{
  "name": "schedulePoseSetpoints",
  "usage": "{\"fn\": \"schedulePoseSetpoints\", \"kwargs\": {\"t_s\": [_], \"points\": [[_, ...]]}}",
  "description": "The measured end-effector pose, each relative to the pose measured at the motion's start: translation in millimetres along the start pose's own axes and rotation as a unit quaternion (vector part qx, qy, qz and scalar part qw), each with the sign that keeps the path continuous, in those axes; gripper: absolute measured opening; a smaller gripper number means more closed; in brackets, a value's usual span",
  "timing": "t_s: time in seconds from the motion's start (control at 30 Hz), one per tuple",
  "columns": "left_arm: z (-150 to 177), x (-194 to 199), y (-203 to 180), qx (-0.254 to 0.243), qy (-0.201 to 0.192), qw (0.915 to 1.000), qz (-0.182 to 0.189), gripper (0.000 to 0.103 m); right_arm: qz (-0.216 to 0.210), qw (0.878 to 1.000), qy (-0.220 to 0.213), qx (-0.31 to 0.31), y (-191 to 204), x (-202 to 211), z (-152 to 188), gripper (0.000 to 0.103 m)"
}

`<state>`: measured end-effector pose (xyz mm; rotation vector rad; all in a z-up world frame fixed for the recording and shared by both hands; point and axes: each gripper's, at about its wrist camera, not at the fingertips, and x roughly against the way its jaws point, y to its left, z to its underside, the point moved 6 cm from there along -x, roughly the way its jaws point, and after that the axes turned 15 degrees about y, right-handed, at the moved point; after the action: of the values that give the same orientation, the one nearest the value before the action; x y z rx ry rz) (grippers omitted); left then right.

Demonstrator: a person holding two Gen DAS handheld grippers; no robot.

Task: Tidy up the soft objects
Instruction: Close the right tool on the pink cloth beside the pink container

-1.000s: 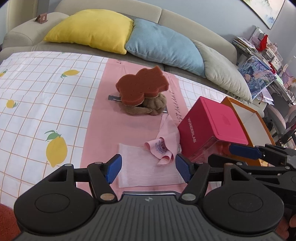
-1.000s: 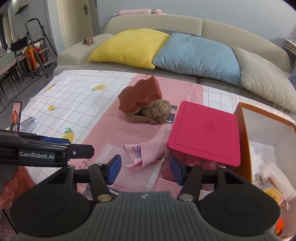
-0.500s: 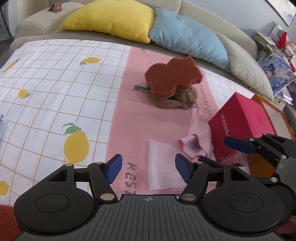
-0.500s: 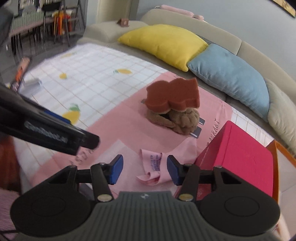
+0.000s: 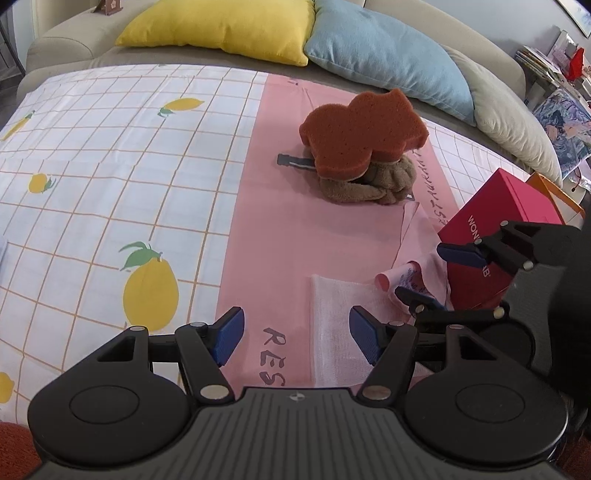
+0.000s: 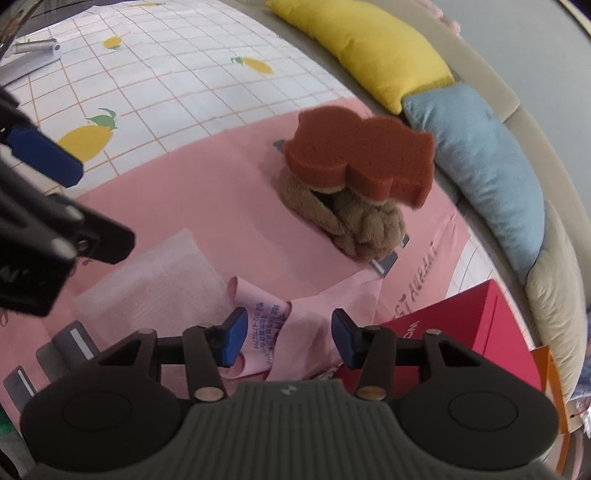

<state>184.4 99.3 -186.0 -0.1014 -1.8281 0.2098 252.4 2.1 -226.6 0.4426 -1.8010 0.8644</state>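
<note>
A rust-brown sponge [image 5: 364,127] lies on a crumpled brown towel [image 5: 373,184] on the pink strip of the tablecloth; both also show in the right wrist view, the sponge [image 6: 360,157] above the towel [image 6: 354,225]. A pink cloth [image 6: 291,328] with printed text lies just under my open right gripper [image 6: 286,338], and it shows in the left wrist view [image 5: 413,251]. A white cloth [image 5: 340,325] lies flat by my open, empty left gripper [image 5: 295,334]. The right gripper [image 5: 432,273] is seen from the left, over the pink cloth.
A red box [image 5: 506,221] stands right of the cloths, an orange box [image 5: 554,192] behind it. Yellow [image 5: 221,29], blue [image 5: 388,62] and beige [image 5: 513,122] cushions lie on the sofa behind the table. A grey strap [image 5: 293,162] sticks out under the towel.
Both grippers have moved forward and down toward the cloths. The right gripper has come over the pink cloth. Both stay open.
</note>
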Motion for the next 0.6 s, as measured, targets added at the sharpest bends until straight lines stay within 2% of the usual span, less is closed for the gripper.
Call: {"fn": "schedulePoseSetpoints", "kwargs": {"t_s": [0.03,0.13,0.3,0.37,0.47,0.6], "points": [[0.0,-0.6,-0.7,-0.001,0.001,1.0,0.0,0.077,-0.004,1.0,0.007,0.001,-1.1,-3.5,-0.7,0.045],[-0.4,-0.5,-2.2,-0.002,0.001,1.0,0.003,0.077,-0.009,1.0,0.024,0.009,-1.8,-11.4,-2.6,0.029],[0.3,1.6,-3.9,-0.007,-0.002,1.0,0.005,0.077,-0.043,0.998,0.036,0.001,0.6,-17.0,-2.2,0.0],[0.8,3.2,-4.6,-0.009,-0.004,0.9999,0.004,0.077,-0.045,0.998,0.032,-0.005,0.2,-15.6,-2.6,0.0],[2.0,6.0,-6.0,-0.013,-0.006,0.9999,0.005,0.077,-0.051,0.999,0.002,-0.011,0.8,-2.3,-0.8,0.0],[3.9,10.6,-8.2,-0.014,-0.009,0.9998,0.01,0.077,-0.091,0.994,-0.035,-0.043,-2.8,27.5,7.7,0.0]]}}
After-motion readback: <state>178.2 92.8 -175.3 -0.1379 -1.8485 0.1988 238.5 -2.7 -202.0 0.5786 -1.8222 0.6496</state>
